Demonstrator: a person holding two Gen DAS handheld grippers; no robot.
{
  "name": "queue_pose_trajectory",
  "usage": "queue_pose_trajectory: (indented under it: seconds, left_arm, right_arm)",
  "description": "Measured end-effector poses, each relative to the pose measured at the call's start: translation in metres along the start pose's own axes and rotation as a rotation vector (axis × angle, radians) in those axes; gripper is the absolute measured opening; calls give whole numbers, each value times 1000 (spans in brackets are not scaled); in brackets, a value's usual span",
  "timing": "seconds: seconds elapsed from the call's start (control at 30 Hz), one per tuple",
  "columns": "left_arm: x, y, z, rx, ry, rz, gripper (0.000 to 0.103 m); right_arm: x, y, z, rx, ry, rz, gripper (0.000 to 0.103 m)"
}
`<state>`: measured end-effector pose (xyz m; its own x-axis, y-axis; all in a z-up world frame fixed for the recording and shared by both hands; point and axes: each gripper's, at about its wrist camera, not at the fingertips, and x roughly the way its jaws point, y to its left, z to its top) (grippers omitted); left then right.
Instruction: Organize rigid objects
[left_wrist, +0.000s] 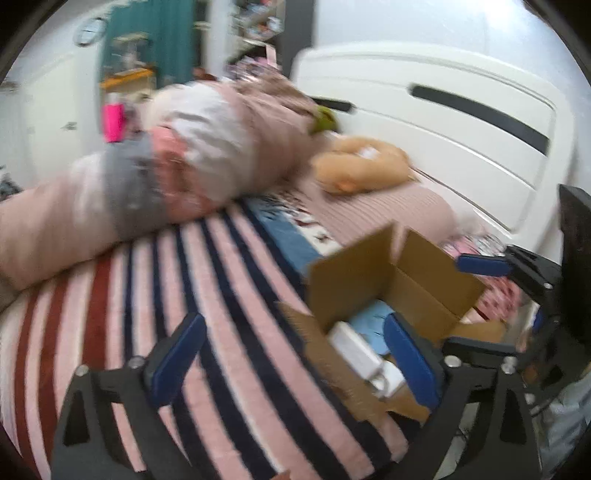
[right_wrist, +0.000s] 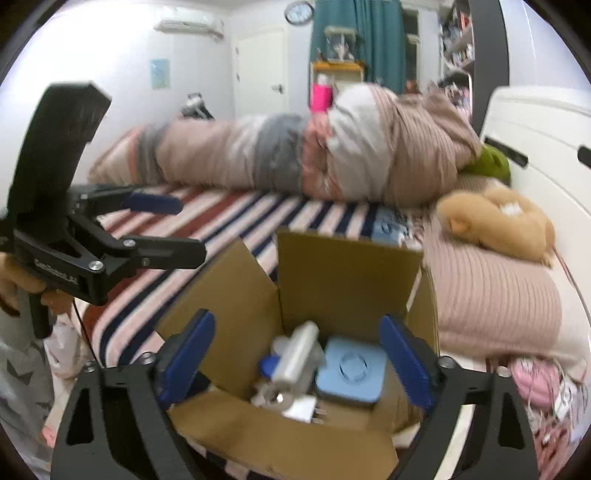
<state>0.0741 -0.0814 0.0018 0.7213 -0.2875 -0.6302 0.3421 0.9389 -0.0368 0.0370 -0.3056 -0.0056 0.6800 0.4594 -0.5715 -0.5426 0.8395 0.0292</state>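
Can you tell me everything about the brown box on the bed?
The cardboard box is plain brown and looks like corrugated card. It is open, its flaps standing up and folded out. It sits on the striped blanket near the bed's edge. Inside lie a light blue square thing, a white bottle-like thing and a white plug. The right gripper hovers open above it, touching nothing.

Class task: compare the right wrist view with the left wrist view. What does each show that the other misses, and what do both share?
Only the right wrist view shows the white air conditioner and the white plug adapter in the box. Only the left wrist view shows the bed's white headboard slots clearly. Both share the open brown cardboard box, light blue square case, tan plush toy and striped blanket.
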Motion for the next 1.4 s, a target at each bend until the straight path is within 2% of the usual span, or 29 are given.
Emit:
queue_pose_trajectory:
  seconds: [0.17,0.33,0.5,1.4]
  left_arm:
    - [-31,15,-12,-83,-95,131,100]
    - [-42,26,-29,-164,-141,211,100]
    - [-44,33,-38,-215,-151,220,100]
    - [-45,31,-39,-228,-152,240,100]
  right_arm:
    - [-12,10,11,-35,-119,82,101]
    - [-14,17,14,-49,-161,129,103]
    - [-13,24,14,-81,-159,129,103]
    - [-18,15,12,-46,-165,135,103]
